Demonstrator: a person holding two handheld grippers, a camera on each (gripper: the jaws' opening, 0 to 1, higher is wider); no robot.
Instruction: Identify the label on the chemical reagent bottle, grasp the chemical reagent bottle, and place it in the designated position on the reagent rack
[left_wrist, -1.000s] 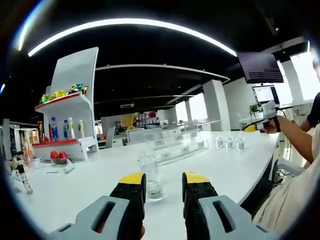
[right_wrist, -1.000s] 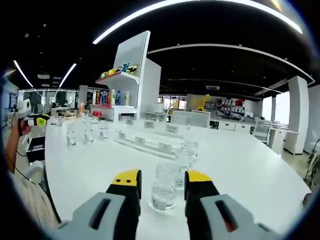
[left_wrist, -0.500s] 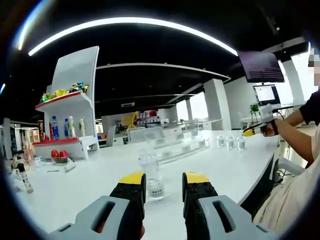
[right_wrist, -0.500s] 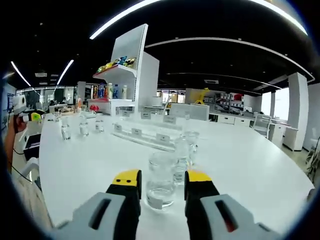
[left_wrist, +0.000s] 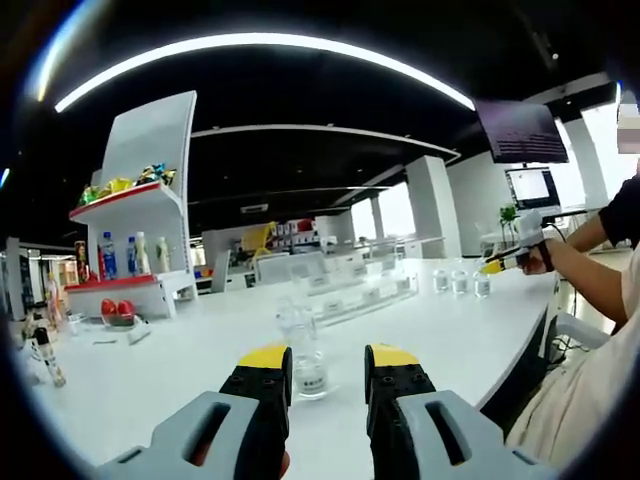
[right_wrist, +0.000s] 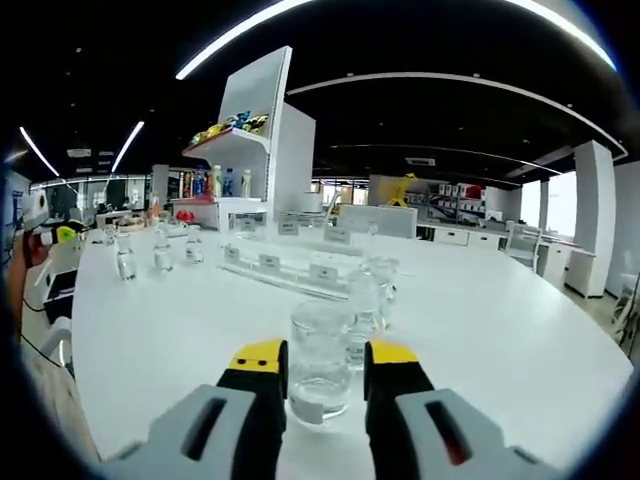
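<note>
Left gripper view: my left gripper (left_wrist: 327, 372) sits low over the white counter (left_wrist: 180, 370), its yellow-tipped fingers (left_wrist: 262, 362) spread apart and holding nothing. A small clear bottle (left_wrist: 301, 350) stands upright on the counter just past the tips, in line with the gap and nearer the left finger; I cannot tell whether it touches. It carries a white label whose print is too small to read. Beyond it the clear rack (left_wrist: 350, 292) runs across the counter, with label tags along its front. Three more bottles (left_wrist: 459, 284) stand in a row to the right of the rack. At the far right my right gripper (left_wrist: 510, 255) shows, held in my hand above the counter edge. On the left stands a white shelf (left_wrist: 140, 230) with drink bottles and snacks.

Right gripper view: my right gripper (right_wrist: 322, 365) is down at the counter (right_wrist: 500, 330) with its fingers (right_wrist: 258, 360) released and a clear bottle (right_wrist: 320, 360) standing upright in the gap between the tips, not clamped. Its white label faces me but is unreadable. A second bottle (right_wrist: 362, 315) stands just behind it, and another (right_wrist: 383, 285) behind that. The rack (right_wrist: 290, 270) lies farther back, three bottles (right_wrist: 158, 255) in a row to its left, the shelf (right_wrist: 255, 170) behind.
</note>
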